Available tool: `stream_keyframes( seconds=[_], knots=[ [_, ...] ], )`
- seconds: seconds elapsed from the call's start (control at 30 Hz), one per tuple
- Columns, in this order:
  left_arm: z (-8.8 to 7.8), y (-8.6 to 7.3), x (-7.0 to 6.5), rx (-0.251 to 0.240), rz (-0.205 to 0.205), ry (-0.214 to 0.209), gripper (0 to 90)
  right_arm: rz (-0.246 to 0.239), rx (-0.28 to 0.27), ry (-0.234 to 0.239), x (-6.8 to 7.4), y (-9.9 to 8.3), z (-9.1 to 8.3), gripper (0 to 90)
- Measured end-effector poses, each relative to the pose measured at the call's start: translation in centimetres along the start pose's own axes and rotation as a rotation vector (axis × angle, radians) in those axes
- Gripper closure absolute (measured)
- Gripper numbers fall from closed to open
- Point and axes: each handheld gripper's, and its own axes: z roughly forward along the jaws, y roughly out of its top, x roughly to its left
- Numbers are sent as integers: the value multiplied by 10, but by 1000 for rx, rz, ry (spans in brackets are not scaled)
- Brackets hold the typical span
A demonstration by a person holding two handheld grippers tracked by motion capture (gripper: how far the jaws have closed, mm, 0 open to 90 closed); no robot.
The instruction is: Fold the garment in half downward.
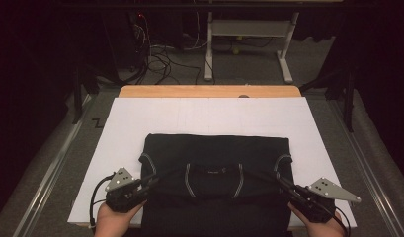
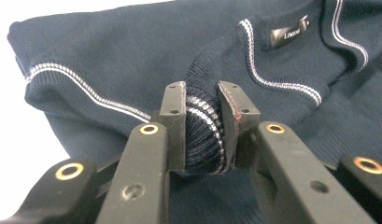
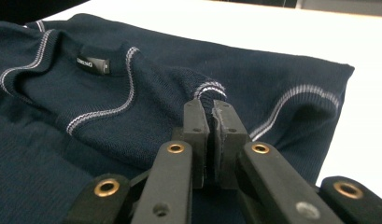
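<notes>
A dark navy knitted sweater (image 1: 217, 153) with white-striped trim lies folded on a white sheet (image 1: 209, 116), its collar and label facing me. My left gripper (image 1: 149, 183) is shut on a bunched striped ribbed edge of the sweater (image 2: 202, 135) at its left side. At the right side, my right gripper (image 1: 283, 185) is shut on another striped edge of the sweater (image 3: 208, 93), the jaws nearly together. In the high view a hand holds each gripper near the table's front edge. The collar label (image 2: 286, 33) shows beyond the left jaws, and the same label (image 3: 93, 64) beyond the right ones.
The white sheet covers a wooden table (image 1: 209, 91). Bare sheet lies beyond and beside the sweater. Past the table stand a white metal frame (image 1: 249, 44) and tangled cables (image 1: 160, 59) on grey carpet. Metal rails (image 1: 51, 168) run along both sides.
</notes>
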Motion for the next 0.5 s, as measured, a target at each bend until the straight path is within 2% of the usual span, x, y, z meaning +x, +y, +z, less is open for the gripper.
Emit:
stream_keyframes(
  seconds=[0.03,0.1,0.33,0.37,0.43,0.47,0.5],
  knots=[
    [2,-4,-1,20,-7,0,698,0,12,-1,0,-4,-1,854],
    [4,-9,-1,32,-15,-2,698,7,25,1,0,-9,-1,854],
    [12,-15,-2,71,-8,12,678,17,85,-9,-2,-23,2,840],
    [12,-15,-2,71,-8,12,656,23,96,-5,-3,-24,3,818],
    [13,-12,-2,71,-10,28,575,28,96,0,-3,-24,4,681],
    [13,-12,-2,71,-10,28,535,28,96,0,-3,-24,4,681],
    [12,-10,-3,62,-12,33,535,28,84,-3,-2,-21,4,617]
  ],
)
